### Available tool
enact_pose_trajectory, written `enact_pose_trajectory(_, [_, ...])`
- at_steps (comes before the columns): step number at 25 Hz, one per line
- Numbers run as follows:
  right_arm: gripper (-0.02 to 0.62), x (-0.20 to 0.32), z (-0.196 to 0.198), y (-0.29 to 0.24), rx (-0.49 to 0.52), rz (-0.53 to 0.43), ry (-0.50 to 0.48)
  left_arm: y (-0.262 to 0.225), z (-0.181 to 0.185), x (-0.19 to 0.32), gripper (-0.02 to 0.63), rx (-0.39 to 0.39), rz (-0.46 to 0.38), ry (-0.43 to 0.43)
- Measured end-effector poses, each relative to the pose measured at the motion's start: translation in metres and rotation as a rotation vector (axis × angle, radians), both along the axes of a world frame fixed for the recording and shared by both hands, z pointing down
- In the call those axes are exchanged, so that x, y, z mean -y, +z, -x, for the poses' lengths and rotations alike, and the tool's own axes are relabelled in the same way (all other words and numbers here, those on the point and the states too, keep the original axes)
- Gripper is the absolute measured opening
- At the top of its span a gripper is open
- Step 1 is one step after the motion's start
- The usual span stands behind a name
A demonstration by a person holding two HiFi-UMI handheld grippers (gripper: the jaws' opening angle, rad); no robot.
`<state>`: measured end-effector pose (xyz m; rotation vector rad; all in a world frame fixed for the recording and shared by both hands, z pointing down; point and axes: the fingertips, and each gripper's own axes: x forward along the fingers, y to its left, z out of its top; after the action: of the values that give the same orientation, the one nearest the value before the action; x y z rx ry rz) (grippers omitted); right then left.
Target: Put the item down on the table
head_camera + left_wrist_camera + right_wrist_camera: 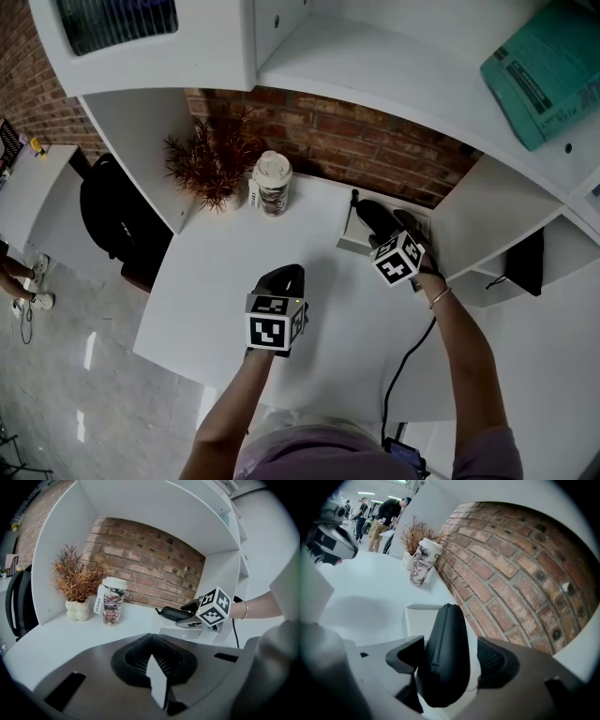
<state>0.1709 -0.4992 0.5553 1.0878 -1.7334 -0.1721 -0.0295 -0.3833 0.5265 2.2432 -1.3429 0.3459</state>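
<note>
Both jaws of our right gripper [451, 657] stand apart, with the black case [443, 639] between them, pointing ahead. Our left gripper [152, 653] keeps its jaws together.

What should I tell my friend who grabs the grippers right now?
Left gripper: fingers together, nothing seen in them, over the table.
Right gripper: fingers open around the black case; one finger touches it, the other is clear.
Case: seems to rest on the white box by the brick wall.
Done: case seems let go.
Left: draw the right gripper back; check the case lies steady.
</note>
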Motion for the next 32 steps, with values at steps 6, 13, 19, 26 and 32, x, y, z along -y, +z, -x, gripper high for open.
enact_pose_trajectory(6, [0.36,-0.018,0.008,-0.005,0.086,-0.008,0.021,-0.003,0.001,-0.005,0.0,0.0,-0.007,0.003])
enact_pose_trajectory(13, [0.33,-0.035,0.019,-0.026,0.159,-0.055,0.039,-0.005,0.005,-0.015,0.0,0.01,-0.008,0.012])
enact_pose_trajectory(19, [0.29,-0.059,0.037,-0.057,0.323,-0.104,0.077,-0.009,0.003,-0.023,0.0,0.011,-0.024,0.036])
enact_pose_trajectory(26, [0.258,-0.104,0.055,-0.078,0.49,-0.134,0.103,-0.013,-0.002,-0.038,0.0,0.025,-0.037,0.076])
enact_pose_trajectory(32, [0.22,-0.137,0.053,-0.086,0.598,-0.165,0.177,-0.018,0.0,-0.047,0.0,0.036,-0.05,0.082])
